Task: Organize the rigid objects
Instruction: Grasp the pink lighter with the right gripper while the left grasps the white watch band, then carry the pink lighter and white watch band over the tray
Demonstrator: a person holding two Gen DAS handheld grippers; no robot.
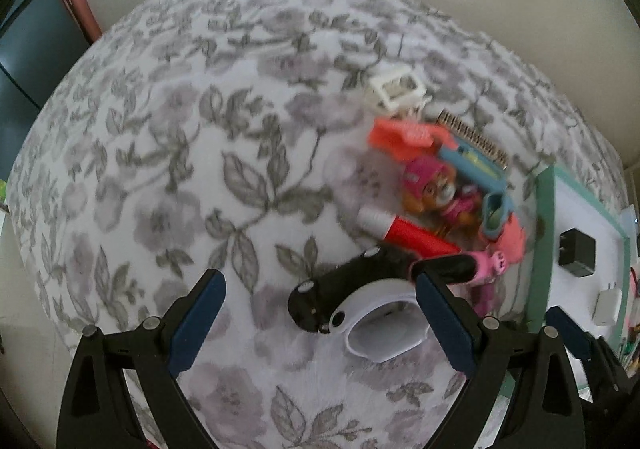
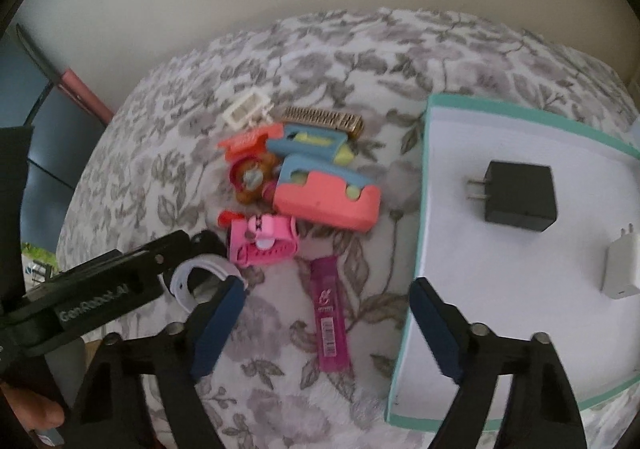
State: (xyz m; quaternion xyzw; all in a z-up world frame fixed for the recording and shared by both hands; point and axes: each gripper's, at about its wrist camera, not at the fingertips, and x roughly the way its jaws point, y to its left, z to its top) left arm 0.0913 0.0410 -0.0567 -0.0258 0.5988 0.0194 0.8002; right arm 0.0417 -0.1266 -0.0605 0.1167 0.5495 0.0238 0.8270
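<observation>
My left gripper (image 1: 318, 299) is open over the floral cloth, its jaws straddling a black and white controller (image 1: 352, 301). Beyond it lies a pile: a red and white marker (image 1: 404, 231), a pink pup figure (image 1: 436, 189), a blue toy tool (image 1: 472, 161), an orange piece (image 1: 400, 137), a gold comb (image 1: 476, 139) and a white frame (image 1: 394, 89). My right gripper (image 2: 326, 303) is open above a magenta lead case (image 2: 330, 315). A pink toy (image 2: 262, 241) and a coral and blue case (image 2: 328, 195) lie ahead. A white tray (image 2: 520, 249) holds a black charger (image 2: 518, 193) and a white charger (image 2: 622, 269).
The floral cloth (image 1: 180, 169) covers a round surface against a pale wall. The tray's teal rim (image 2: 416, 249) stands just right of my right gripper. A pink roll (image 1: 78, 1) and dark furniture stand at the far left. The left gripper's body (image 2: 100, 289) is at the right wrist view's left.
</observation>
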